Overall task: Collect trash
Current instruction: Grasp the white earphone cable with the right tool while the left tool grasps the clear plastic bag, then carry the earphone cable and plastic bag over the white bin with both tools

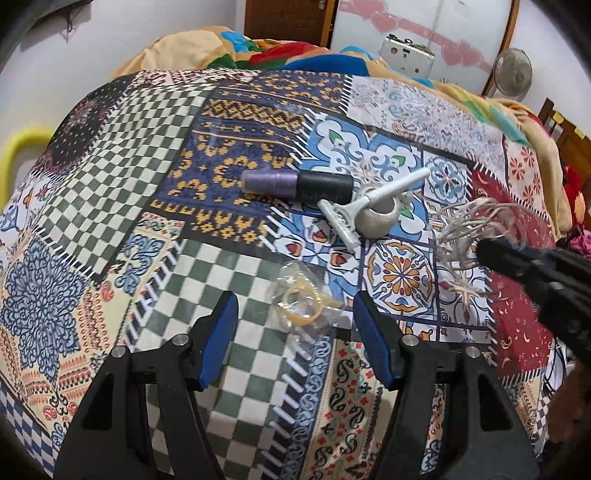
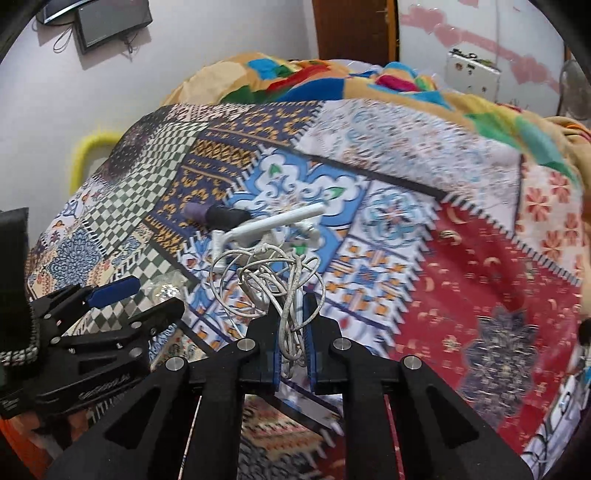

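Observation:
My left gripper (image 1: 293, 312) is open just above the patchwork-covered table (image 1: 229, 280), its blue pads on either side of a crumpled clear plastic wrapper with yellow rubber bands (image 1: 301, 302). My right gripper (image 2: 291, 306) is shut on a tangle of white cord (image 2: 266, 277) and holds it above the cloth; the cord also shows at the right of the left wrist view (image 1: 469, 229). Behind lie a white razor (image 1: 369, 206), a roll of off-white tape (image 1: 380, 219), a purple thread spool (image 1: 269, 181) and a black thread spool (image 1: 325, 186).
A heaped colourful blanket (image 1: 280, 51) lies behind the table. A yellow chair frame (image 1: 22, 155) stands at the left edge. A wall socket (image 1: 406, 55), a fan (image 1: 513, 72) and a wooden door (image 1: 288, 18) are at the back.

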`<state>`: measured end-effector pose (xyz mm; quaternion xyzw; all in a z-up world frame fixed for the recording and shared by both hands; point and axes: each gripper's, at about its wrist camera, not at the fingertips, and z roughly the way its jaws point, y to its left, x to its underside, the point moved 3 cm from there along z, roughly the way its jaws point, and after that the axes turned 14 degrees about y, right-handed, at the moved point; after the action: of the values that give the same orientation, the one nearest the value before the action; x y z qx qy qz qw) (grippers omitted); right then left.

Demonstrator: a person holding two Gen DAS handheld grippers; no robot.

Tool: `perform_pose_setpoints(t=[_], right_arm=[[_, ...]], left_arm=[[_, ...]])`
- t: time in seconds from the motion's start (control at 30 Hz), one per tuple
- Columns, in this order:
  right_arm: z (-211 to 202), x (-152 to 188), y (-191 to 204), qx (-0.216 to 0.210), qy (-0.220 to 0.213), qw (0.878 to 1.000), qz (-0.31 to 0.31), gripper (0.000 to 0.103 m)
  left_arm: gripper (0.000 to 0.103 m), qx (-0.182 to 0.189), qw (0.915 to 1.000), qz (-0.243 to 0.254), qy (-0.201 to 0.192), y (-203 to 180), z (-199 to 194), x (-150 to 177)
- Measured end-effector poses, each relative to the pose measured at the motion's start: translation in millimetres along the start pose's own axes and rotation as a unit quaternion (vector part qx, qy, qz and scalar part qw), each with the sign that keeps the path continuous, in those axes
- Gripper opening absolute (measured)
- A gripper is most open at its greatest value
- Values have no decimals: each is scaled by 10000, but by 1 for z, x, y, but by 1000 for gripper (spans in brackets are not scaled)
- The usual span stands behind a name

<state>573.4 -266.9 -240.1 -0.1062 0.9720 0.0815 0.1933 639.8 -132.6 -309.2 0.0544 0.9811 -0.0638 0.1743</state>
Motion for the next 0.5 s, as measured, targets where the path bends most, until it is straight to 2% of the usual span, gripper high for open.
perform_pose_setpoints(t=[0.03, 0.07, 0.17, 0.2, 0.27, 0.5], right_arm=[[-4, 2, -3, 42, -15, 10000, 21, 9], [-5, 2, -3, 44, -12, 10000, 38, 9], [-12, 5, -8, 74, -5, 9999, 106, 9], [-14, 6, -8, 83, -6, 9999, 124, 10], [-21, 8, -9, 84, -16, 9998, 157, 9], [-51, 18, -1, 147, -134, 9998, 93, 9]], left_arm=[[48, -53, 10000, 60, 28, -3, 3, -1], [36, -100, 9998, 128, 76, -6, 6, -1], [33, -257, 9995, 206, -20, -11, 3, 0], [22, -209, 9995, 218, -40, -12, 0, 2], [21, -67, 9997, 232, 1, -14, -9, 6], [20, 79, 9994, 278, -189, -18, -57, 23]])
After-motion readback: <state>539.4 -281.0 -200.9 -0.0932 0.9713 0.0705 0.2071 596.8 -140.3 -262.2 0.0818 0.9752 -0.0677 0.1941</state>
